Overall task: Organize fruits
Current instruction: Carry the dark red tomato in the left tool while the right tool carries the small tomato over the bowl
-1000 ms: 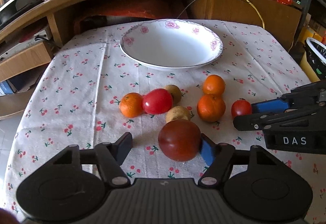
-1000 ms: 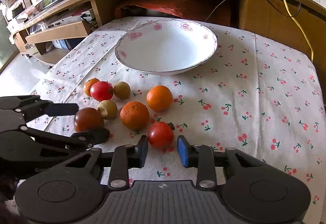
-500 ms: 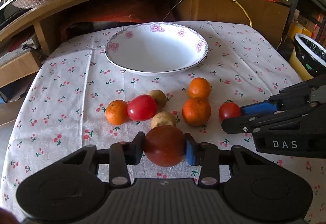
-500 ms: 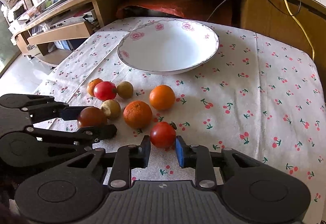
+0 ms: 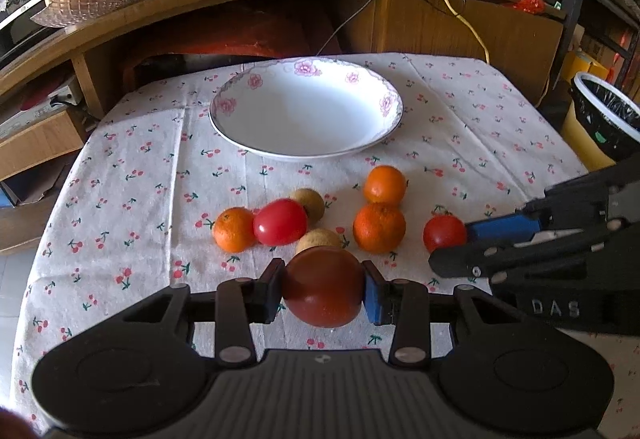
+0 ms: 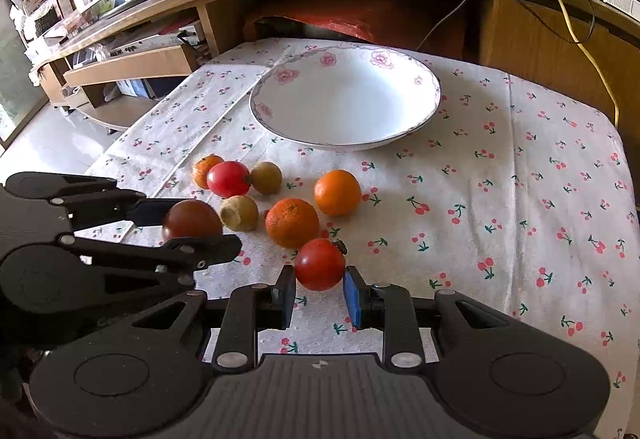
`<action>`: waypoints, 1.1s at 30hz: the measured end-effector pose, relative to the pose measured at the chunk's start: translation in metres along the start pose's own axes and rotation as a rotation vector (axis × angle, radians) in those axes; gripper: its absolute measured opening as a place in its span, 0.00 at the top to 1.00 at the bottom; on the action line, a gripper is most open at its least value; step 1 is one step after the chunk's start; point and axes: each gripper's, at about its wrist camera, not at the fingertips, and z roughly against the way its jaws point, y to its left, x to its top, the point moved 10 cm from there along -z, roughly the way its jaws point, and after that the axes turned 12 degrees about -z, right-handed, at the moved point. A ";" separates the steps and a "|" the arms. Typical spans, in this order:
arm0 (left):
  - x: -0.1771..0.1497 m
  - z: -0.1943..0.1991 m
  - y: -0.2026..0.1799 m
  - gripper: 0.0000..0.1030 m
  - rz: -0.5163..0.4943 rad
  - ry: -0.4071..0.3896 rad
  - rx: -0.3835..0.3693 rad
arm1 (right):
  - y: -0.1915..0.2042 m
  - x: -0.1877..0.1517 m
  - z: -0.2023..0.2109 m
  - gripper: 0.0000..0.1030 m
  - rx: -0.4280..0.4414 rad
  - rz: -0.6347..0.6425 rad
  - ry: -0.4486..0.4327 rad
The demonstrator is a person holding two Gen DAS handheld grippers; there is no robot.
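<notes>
two grippers over cherry-print tablecloth (image 5: 132, 159). left gripper (image 5: 323, 289): jaws closed onto dark red tomato (image 5: 322, 286), pads pressing both sides, near centre. right gripper (image 6: 319, 293): jaws parted narrowly around small red tomato (image 6: 320, 264); contact at pads cannot be confirmed. between tomatoes: two mandarins (image 5: 379, 227) (image 5: 385, 185). left cluster: third mandarin (image 5: 234, 229), red tomato (image 5: 281, 221), two brown round fruits (image 5: 310, 202) (image 5: 318, 239), touching. far centre: floral-rimmed white bowl (image 5: 244, 107), nothing inside.
</notes>
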 end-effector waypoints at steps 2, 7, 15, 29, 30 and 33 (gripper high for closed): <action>0.003 0.001 0.001 0.54 0.002 -0.003 0.002 | 0.001 0.002 0.003 0.79 0.003 -0.004 -0.005; 0.012 0.006 0.002 0.54 0.016 -0.016 -0.004 | 0.003 0.005 0.011 0.79 0.010 -0.023 -0.019; 0.036 0.013 0.008 0.54 0.025 -0.050 0.000 | 0.006 0.026 0.020 0.79 0.005 -0.045 -0.055; 0.081 -0.017 0.040 0.55 0.044 -0.054 0.018 | -0.001 0.082 -0.003 0.78 -0.032 -0.022 -0.094; 0.082 -0.020 0.042 0.55 0.046 -0.051 0.019 | -0.002 0.084 -0.007 0.78 -0.031 -0.024 -0.094; 0.085 -0.031 0.046 0.56 0.044 -0.039 0.022 | -0.006 0.090 -0.016 0.78 -0.031 -0.024 -0.090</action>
